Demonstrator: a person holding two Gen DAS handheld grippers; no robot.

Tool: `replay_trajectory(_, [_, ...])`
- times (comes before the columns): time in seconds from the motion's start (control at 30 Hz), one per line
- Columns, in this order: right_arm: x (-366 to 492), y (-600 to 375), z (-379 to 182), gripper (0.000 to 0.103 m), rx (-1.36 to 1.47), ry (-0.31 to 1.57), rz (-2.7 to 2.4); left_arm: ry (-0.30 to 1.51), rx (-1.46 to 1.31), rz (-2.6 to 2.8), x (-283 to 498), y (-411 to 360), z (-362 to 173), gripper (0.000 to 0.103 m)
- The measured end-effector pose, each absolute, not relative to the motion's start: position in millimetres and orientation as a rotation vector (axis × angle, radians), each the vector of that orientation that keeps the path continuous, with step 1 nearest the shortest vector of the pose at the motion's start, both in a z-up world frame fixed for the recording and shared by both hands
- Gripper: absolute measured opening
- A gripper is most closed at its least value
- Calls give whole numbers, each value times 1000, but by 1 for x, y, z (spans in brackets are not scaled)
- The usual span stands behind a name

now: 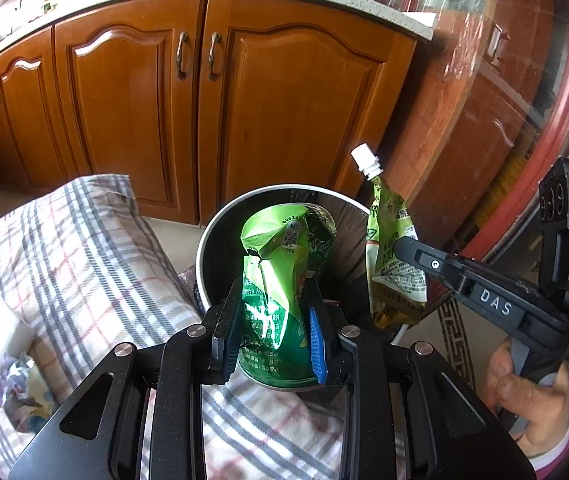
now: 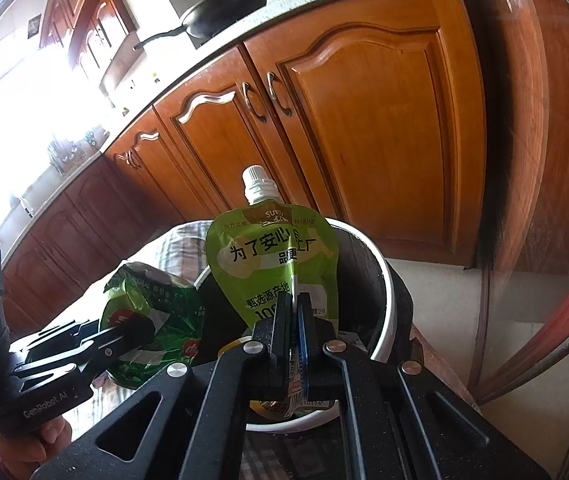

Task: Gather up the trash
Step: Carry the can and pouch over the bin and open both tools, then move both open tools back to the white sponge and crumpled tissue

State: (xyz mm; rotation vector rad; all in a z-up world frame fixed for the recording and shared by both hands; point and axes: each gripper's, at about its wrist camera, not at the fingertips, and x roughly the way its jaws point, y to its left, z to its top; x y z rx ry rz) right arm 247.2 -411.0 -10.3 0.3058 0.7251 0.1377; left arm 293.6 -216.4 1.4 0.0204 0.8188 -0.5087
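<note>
My left gripper (image 1: 278, 316) is shut on a crushed green can (image 1: 284, 264) and holds it over the near rim of a round bin (image 1: 212, 232) with a white rim and dark liner. My right gripper (image 2: 294, 316) is shut on a flat green drink pouch (image 2: 272, 256) with a white spout, held upright above the bin (image 2: 380, 272). In the left wrist view the pouch (image 1: 392, 248) hangs just right of the bin. In the right wrist view the can (image 2: 152, 312) shows at the left, in the left gripper.
A plaid cloth (image 1: 64, 264) covers the surface left of the bin, with crumpled paper (image 1: 24, 392) on it. Wooden cabinet doors (image 1: 220, 92) stand behind the bin under a pale countertop. A black pan (image 2: 224, 8) sits on the counter. A round wooden table edge (image 1: 524, 120) is at the right.
</note>
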Motion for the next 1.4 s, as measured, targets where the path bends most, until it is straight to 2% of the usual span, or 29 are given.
replay_trajectory(0.53, [266,-413,-17,4,291,757,128,876,21,-501,312,-232,-11,27])
replay_trajectory(0.57, [267,-413,-17,9,296,760,129,888,21,-497,313,-233,-12,32])
replay_trajectory(0.6, [268,-414,-18,12,302,763,128,894,19,-495,314,-233,-12,44])
replay_trajectory(0.63, [268,-415,-18,16,311,768,126,890,16,-495,314,-232,-12,51])
replay_trajectory(0.67, [269,-415,-18,31,320,771,126,880,15,-491,312,-231,-10,62])
replay_trajectory(0.7, [266,-416,-17,49,330,763,133,868,18,-483,309,-230,-9,67])
replay_trajectory(0.77, [261,-415,-15,59,331,741,132,855,23,-473,305,-226,-7,67])
replay_trajectory(0.83, [255,-414,-13,60,337,727,137,852,13,-468,300,-219,-7,67])
replay_trajectory(1.0, [240,-408,-13,78,361,708,160,841,-28,-448,280,-190,-7,68])
replay_trajectory(1.4, [199,-355,-17,94,335,750,262,774,-131,-337,217,-92,-4,69])
